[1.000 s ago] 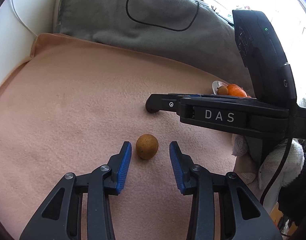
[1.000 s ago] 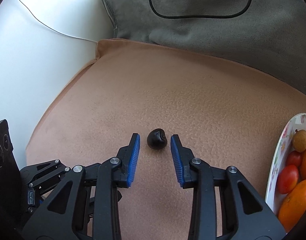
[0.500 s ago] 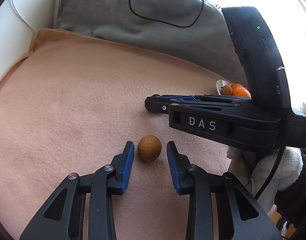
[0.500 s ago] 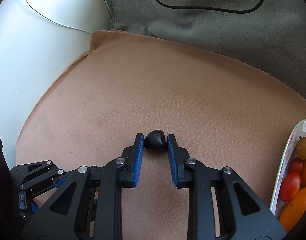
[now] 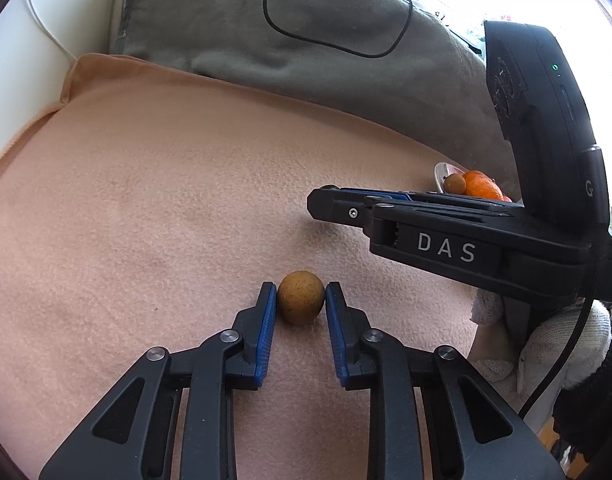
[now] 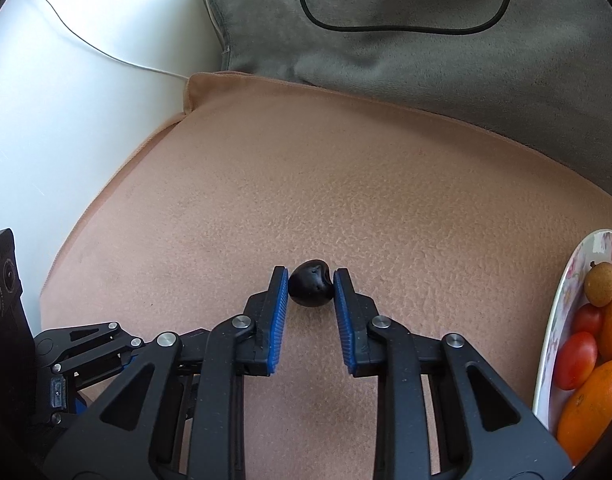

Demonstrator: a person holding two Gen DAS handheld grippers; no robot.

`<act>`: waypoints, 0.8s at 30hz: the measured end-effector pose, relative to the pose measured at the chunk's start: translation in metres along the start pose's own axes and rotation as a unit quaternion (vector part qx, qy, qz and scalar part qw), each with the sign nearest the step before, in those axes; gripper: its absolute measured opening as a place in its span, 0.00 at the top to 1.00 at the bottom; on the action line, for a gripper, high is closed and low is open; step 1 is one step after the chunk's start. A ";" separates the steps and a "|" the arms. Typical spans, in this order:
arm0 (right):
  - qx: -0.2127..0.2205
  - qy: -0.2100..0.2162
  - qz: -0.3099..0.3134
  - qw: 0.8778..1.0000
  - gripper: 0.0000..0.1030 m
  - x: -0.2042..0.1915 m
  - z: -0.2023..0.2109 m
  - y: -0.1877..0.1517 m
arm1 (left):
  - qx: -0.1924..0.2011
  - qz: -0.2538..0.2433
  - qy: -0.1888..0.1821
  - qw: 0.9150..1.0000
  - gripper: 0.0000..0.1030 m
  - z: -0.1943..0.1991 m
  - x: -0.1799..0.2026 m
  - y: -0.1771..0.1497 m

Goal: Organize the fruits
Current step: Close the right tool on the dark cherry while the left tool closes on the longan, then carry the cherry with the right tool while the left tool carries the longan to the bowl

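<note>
Small tan fruit (image 5: 300,297) and dark wrinkled fruit (image 6: 310,288) lying mid-blanket (image 5: 154,200); both light, round, soft-skinned, likely rolling. Being pinched across middles: left hand-held gripper (image 5: 298,300) clamping tan, right hand-held gripper (image 6: 311,289) clamping dark. Plate (image 6: 562,304) waiting at blanket's right edge.

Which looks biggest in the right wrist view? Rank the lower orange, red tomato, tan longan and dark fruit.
1. Lower orange, cut off by the frame.
2. Red tomato.
3. Dark fruit and tan longan look alike; left unranked.
</note>
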State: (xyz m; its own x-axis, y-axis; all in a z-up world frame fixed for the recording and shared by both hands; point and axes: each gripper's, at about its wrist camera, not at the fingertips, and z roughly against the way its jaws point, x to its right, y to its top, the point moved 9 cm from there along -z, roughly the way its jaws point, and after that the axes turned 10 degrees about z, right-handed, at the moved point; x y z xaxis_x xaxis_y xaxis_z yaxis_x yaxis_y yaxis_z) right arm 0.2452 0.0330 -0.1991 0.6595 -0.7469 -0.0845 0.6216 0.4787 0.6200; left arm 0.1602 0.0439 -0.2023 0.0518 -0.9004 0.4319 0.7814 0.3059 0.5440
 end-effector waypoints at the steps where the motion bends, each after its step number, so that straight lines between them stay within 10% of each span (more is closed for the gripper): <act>1: 0.002 0.000 -0.001 1.000 0.76 0.001 0.003 0.000 | 0.001 0.000 0.000 1.000 0.77 0.002 0.000 -0.001; 24: 0.073 -0.014 -0.029 0.997 0.76 0.031 0.092 -0.020 | 0.019 -0.035 -0.034 0.999 0.77 0.021 0.046 0.006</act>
State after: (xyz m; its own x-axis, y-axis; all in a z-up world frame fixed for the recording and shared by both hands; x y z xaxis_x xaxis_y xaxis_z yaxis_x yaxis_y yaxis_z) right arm 0.2141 -0.0424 -0.1420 0.6101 -0.7856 -0.1027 0.5896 0.3636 0.7212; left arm 0.1547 0.0110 -0.1640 -0.0466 -0.8972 0.4392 0.7572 0.2551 0.6013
